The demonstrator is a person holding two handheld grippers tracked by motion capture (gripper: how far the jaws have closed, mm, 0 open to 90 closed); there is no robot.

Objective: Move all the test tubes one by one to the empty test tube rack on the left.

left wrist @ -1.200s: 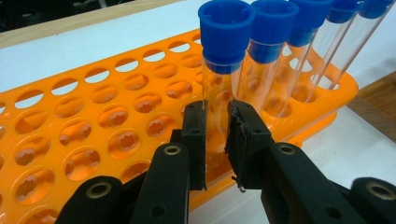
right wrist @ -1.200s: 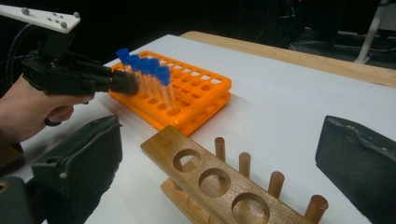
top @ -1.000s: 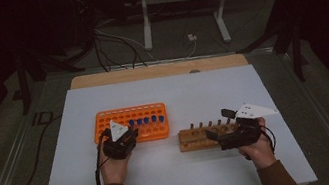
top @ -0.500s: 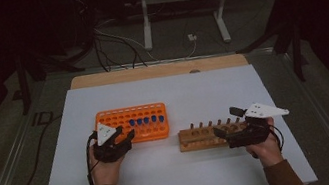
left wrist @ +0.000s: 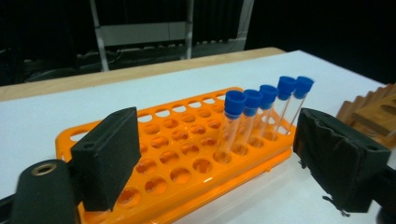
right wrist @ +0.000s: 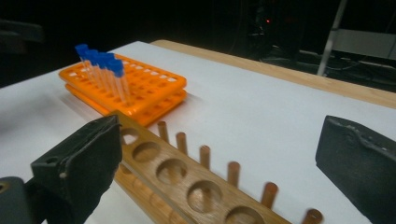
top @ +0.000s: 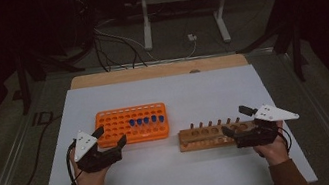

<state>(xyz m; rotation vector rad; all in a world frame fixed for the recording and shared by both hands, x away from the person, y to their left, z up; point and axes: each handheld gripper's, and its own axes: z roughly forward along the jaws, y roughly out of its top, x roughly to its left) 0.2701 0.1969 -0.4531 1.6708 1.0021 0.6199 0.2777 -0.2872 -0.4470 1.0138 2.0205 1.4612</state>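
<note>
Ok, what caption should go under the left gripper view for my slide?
Open left gripper facing five blue-capped test tubes standing in an orange rack.

White table [top: 193,93], wooden edge strip [top: 159,70], metal stand [top: 183,3] and floor cables [top: 113,40] behind.

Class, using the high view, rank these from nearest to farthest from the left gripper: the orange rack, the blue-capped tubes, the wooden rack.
1. orange rack, right beside the left gripper.
2. blue-capped tubes, in the rack's right half.
3. wooden rack, far right.
</note>
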